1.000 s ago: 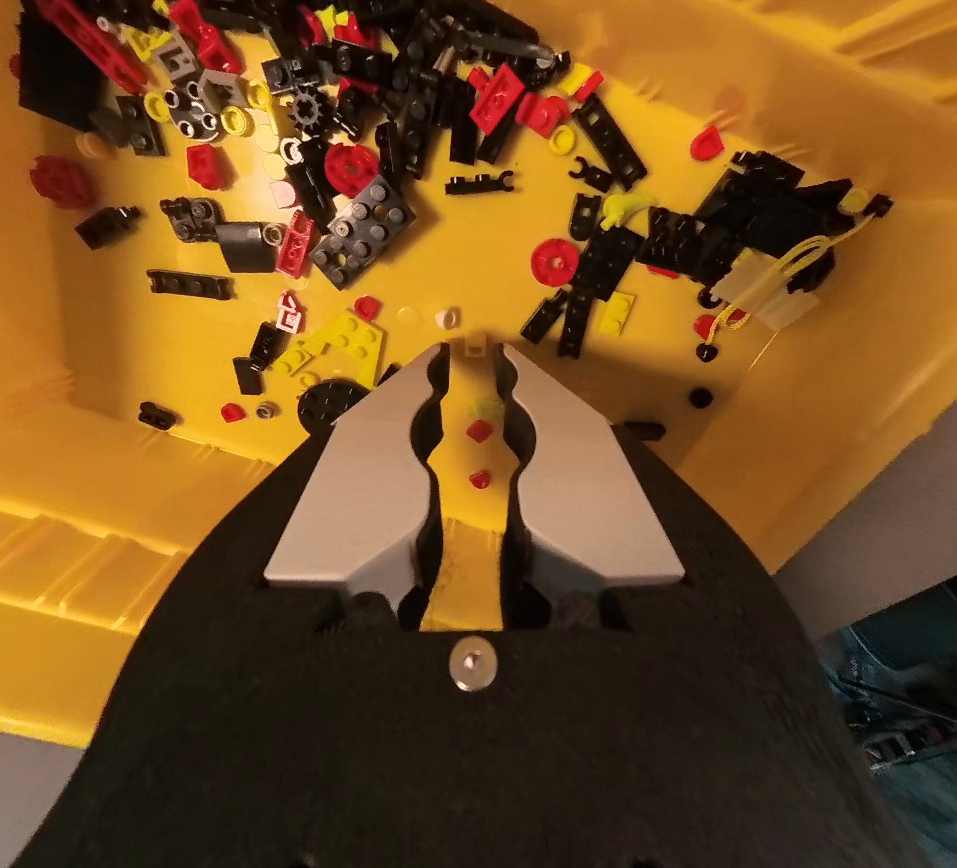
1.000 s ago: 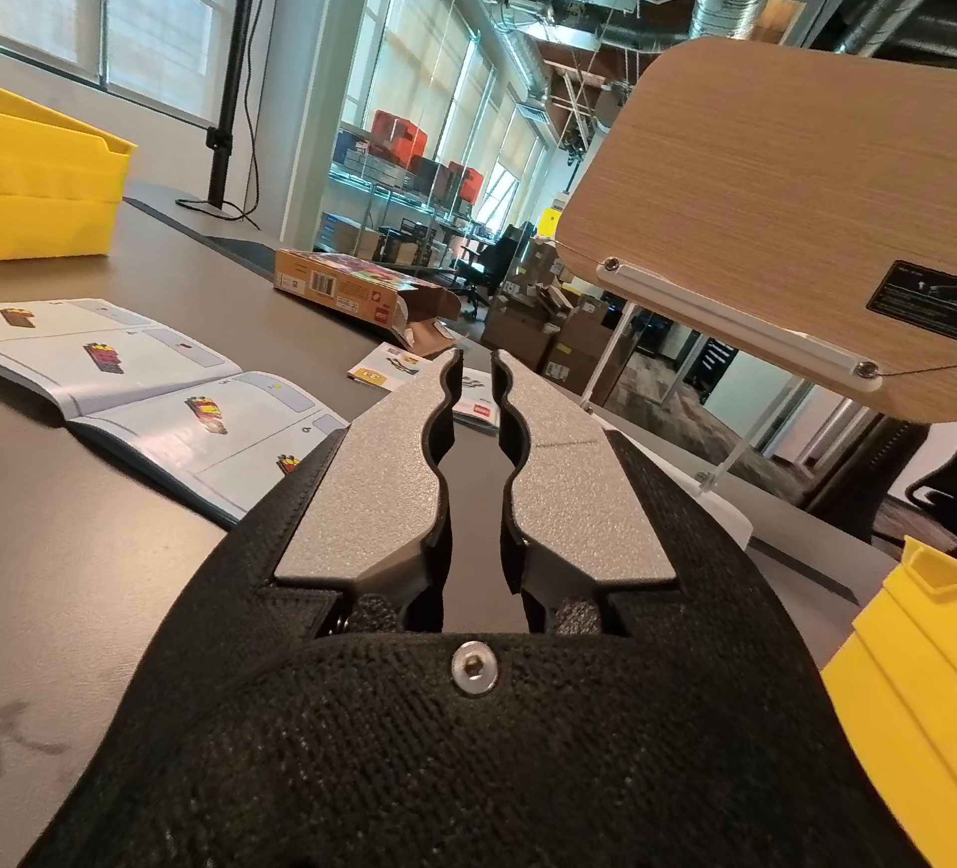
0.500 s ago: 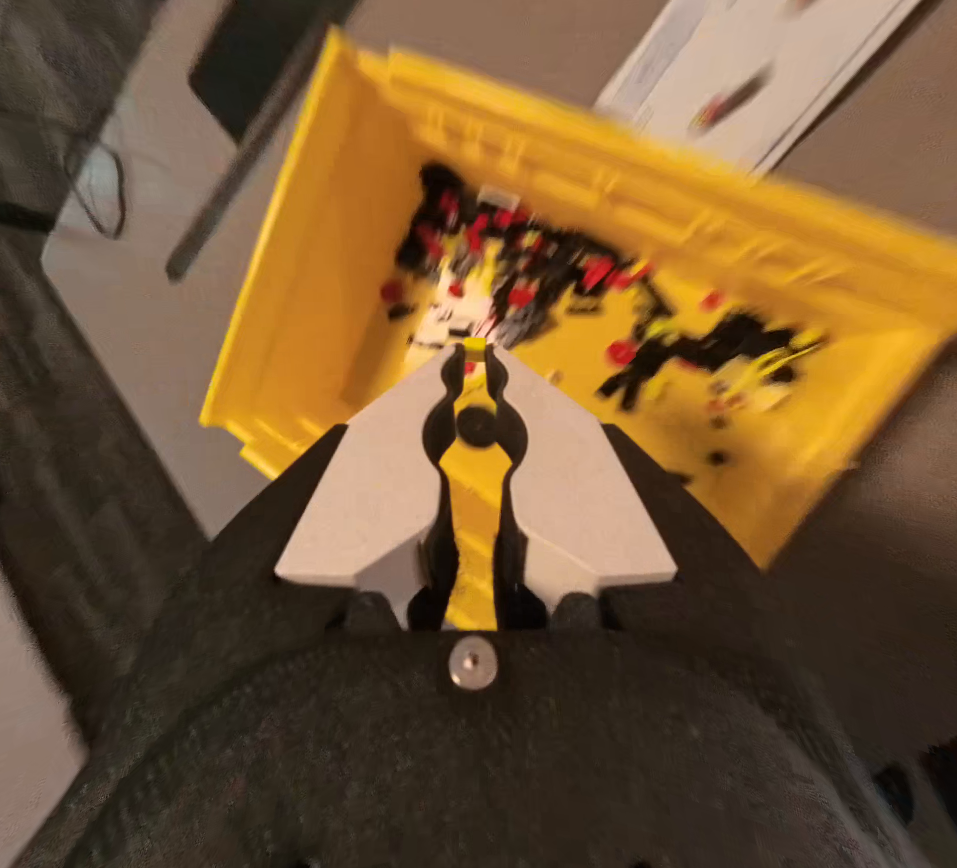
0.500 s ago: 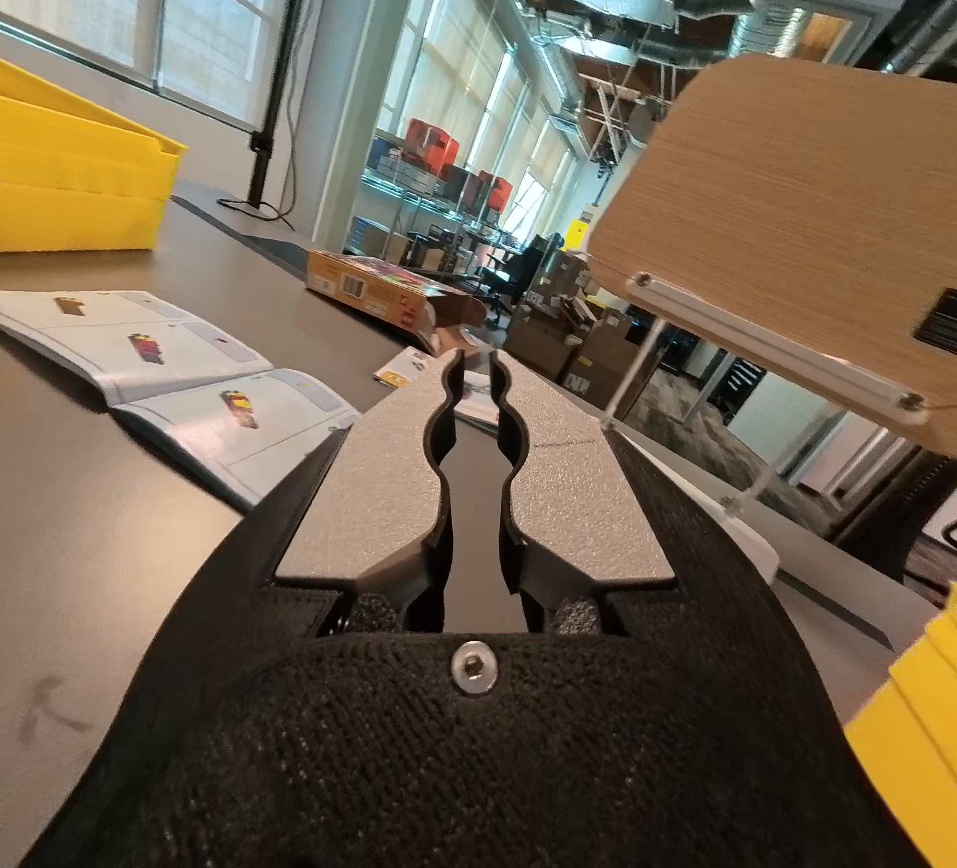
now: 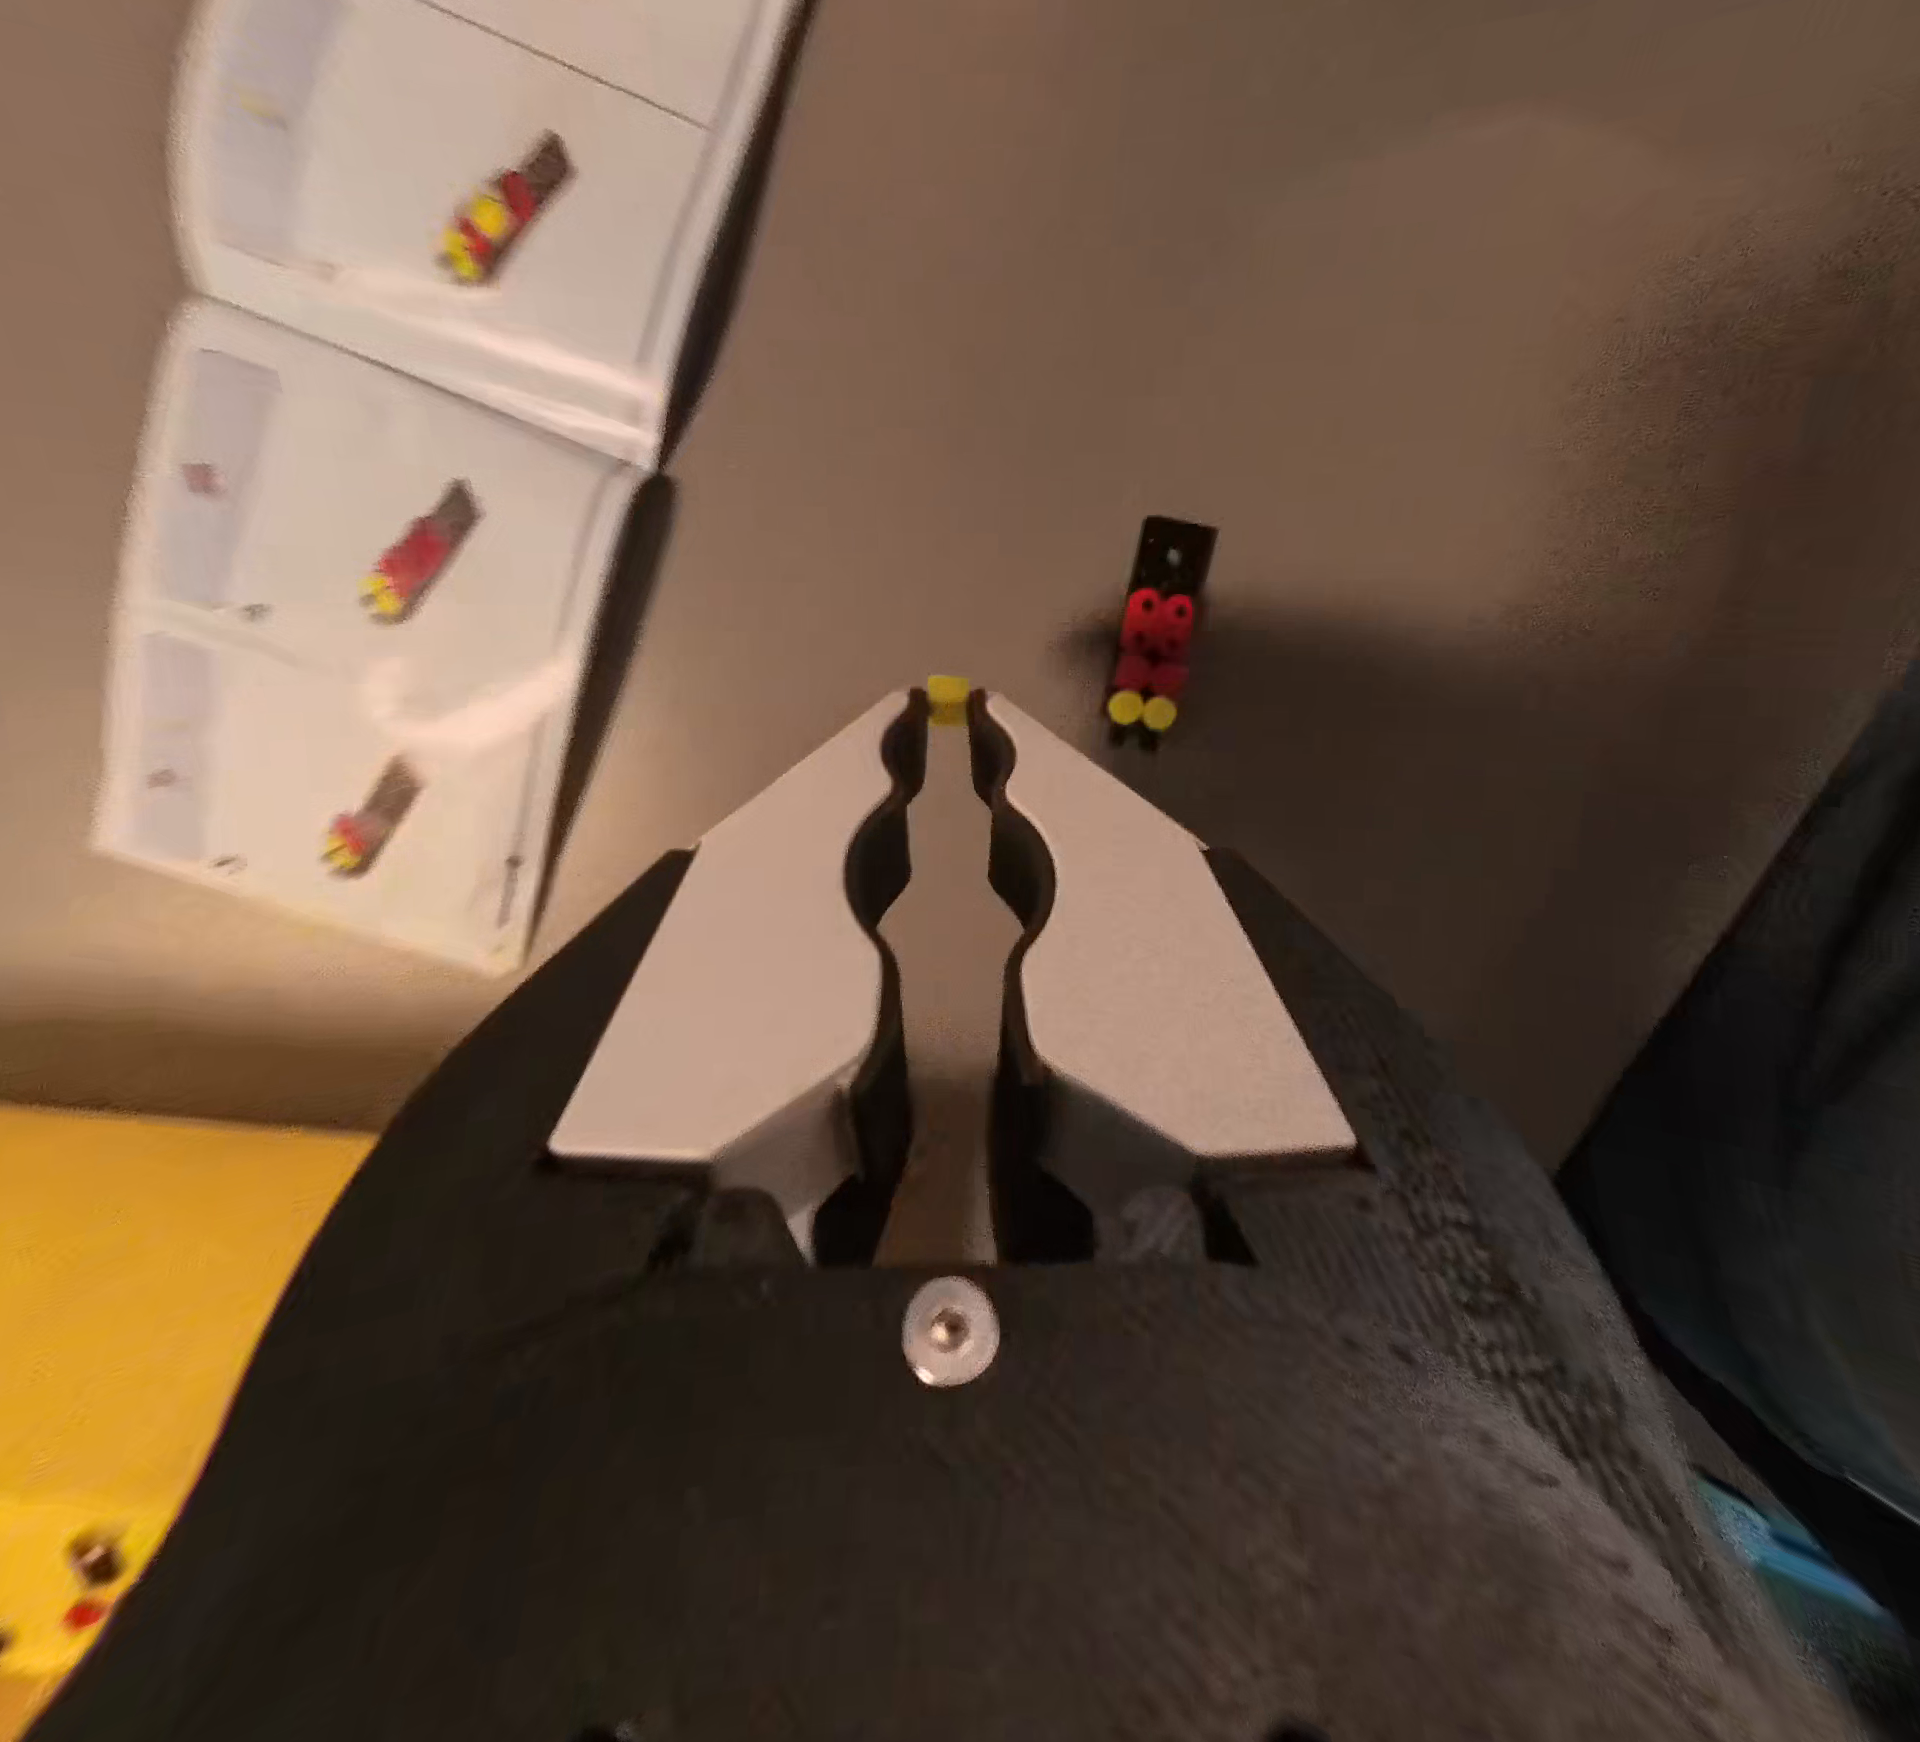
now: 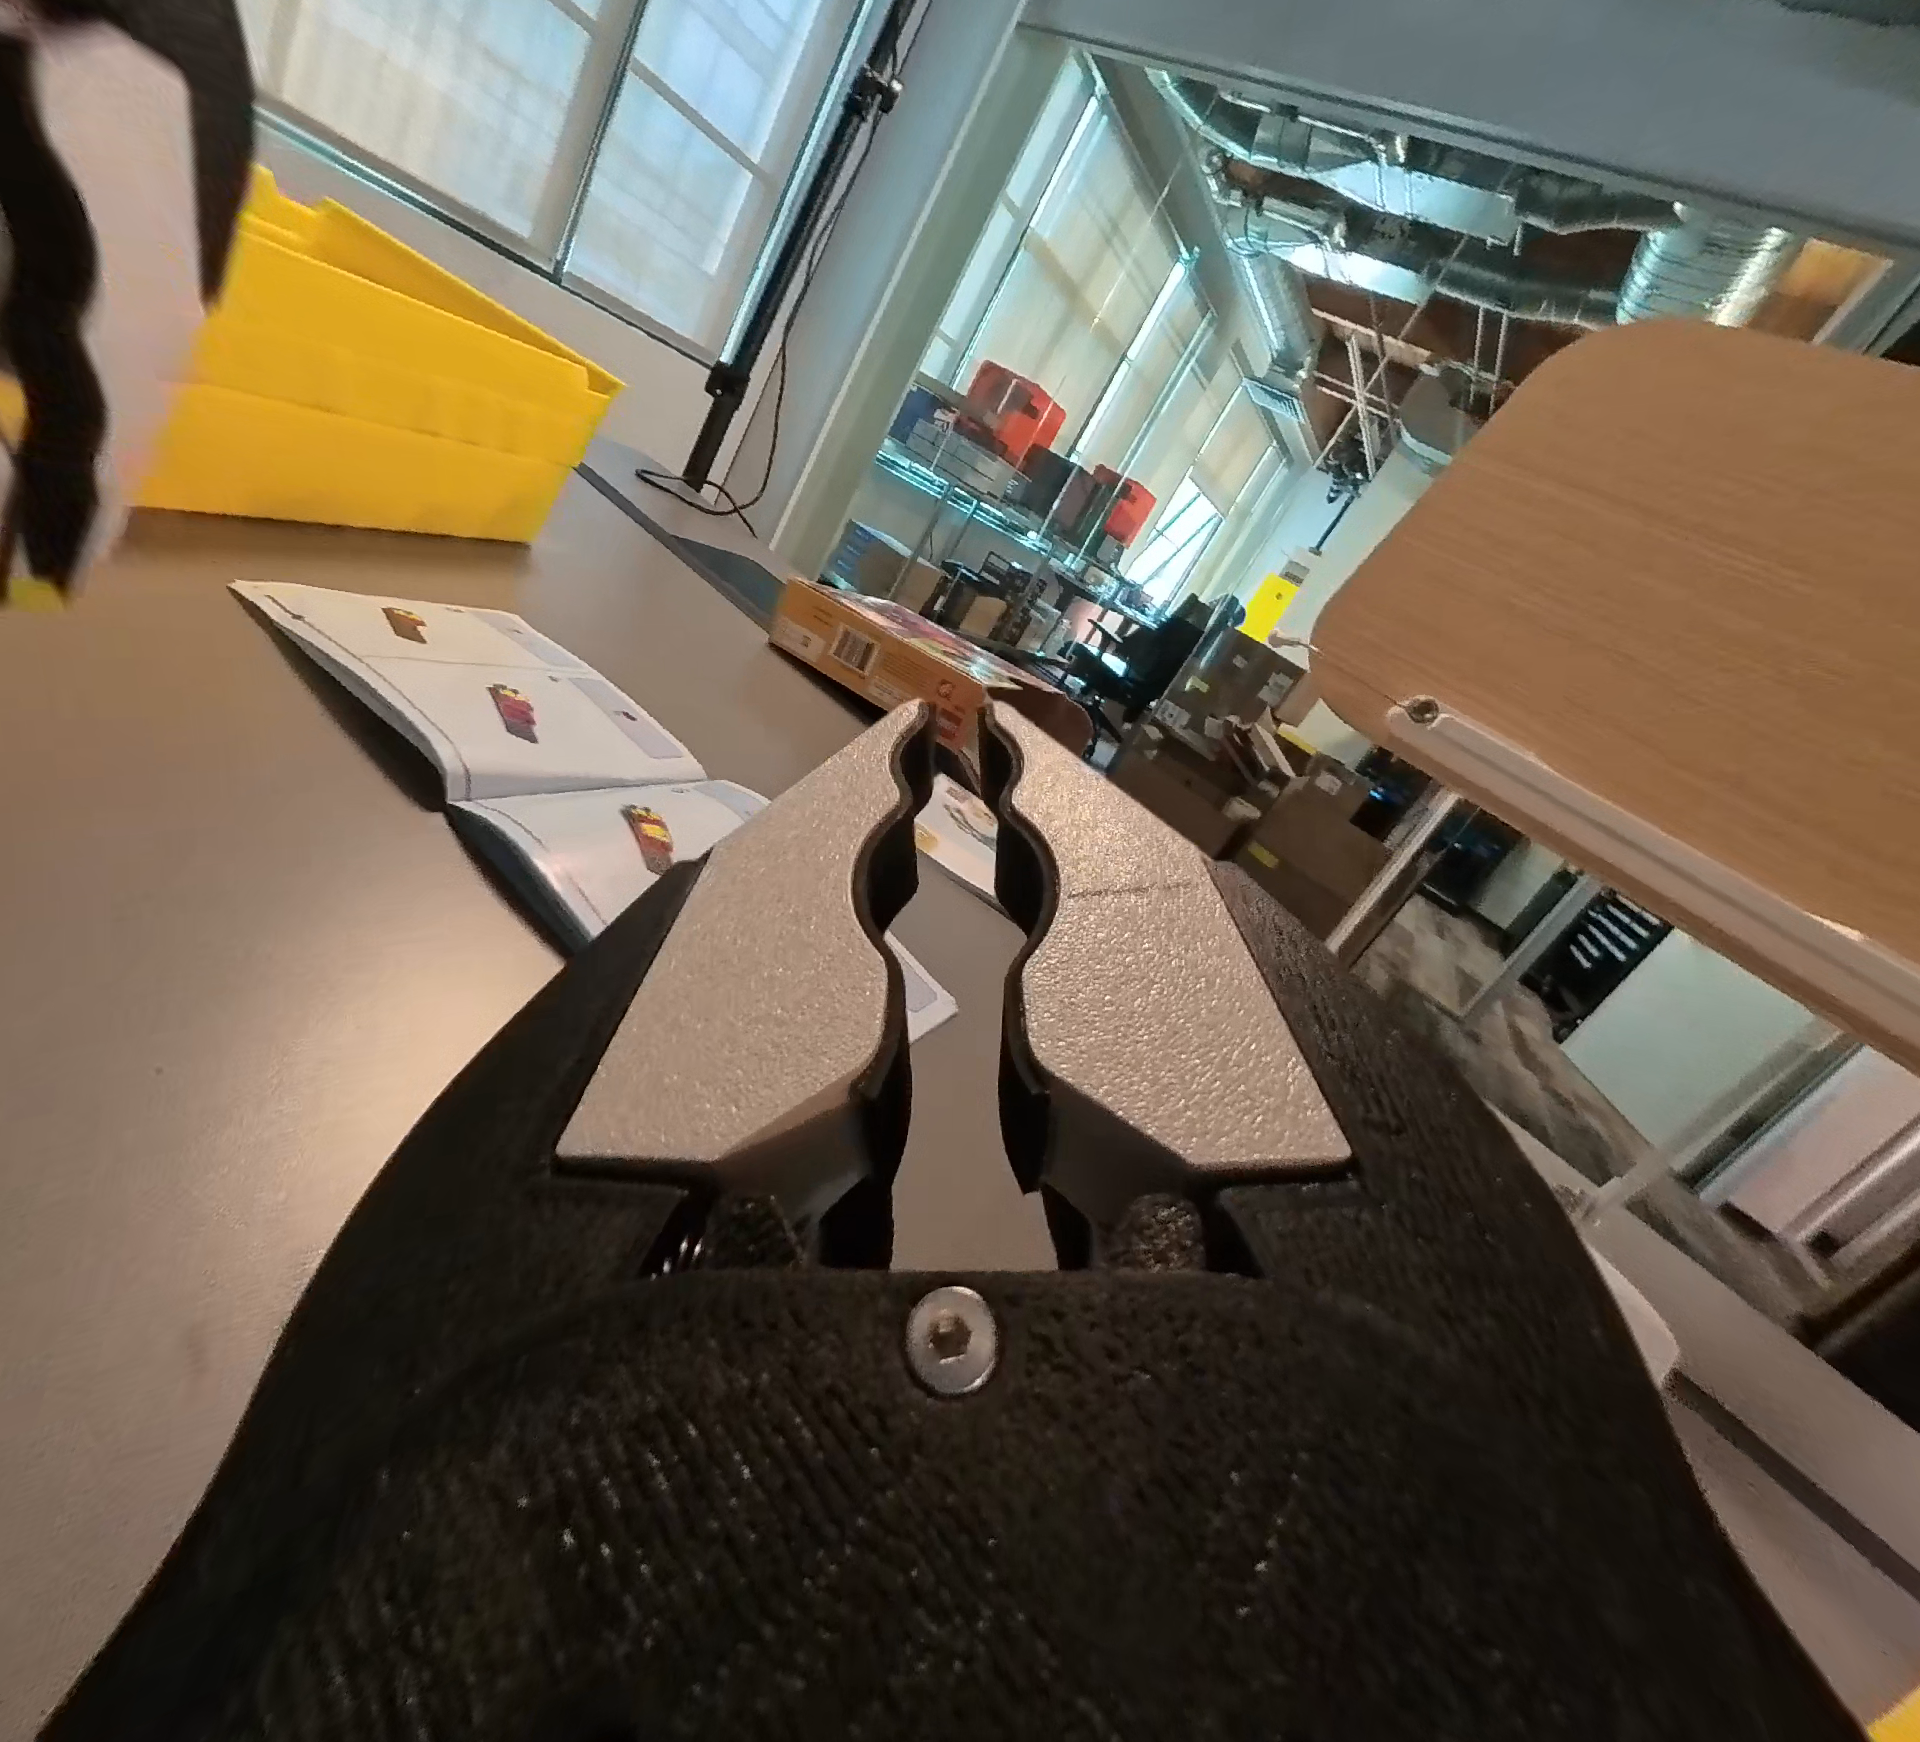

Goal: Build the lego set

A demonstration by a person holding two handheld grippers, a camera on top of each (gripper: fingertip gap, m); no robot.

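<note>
While the left tool [image 5: 945,705] hangs above the grey surface [image 5: 1299,238], its tips pinch a small yellow piece [image 5: 947,693] between them, the rest of the gap behind the tips staying narrow. Just ahead of those tips and to their right, a partly built model [image 5: 1155,634] lies on the surface: a black plate with red round pieces on it and two yellow round studs at its near end. It is close to the held piece but apart from it. Farther ahead and to the left, an open booklet [image 5: 416,362] lies flat, its pages showing drawings of a red, yellow and black build; the print is too blurred to read. Behind the tool, at its left, a corner of a yellow bin [image 5: 125,1297] shows, with a few loose pieces in it.

The right tool [image 6: 951,721] sits low over the same surface, its tips a narrow slit apart with nothing between them. Ahead and left of it lies the booklet, and beyond the tips an orange box [image 6: 883,653] carrying a barcode and printing that I leave unread. Far left stands the bin, and the left tool reaches in at that edge. Right of the tool, a tilted wooden board [image 6: 1662,570] stands on a white frame.
</note>
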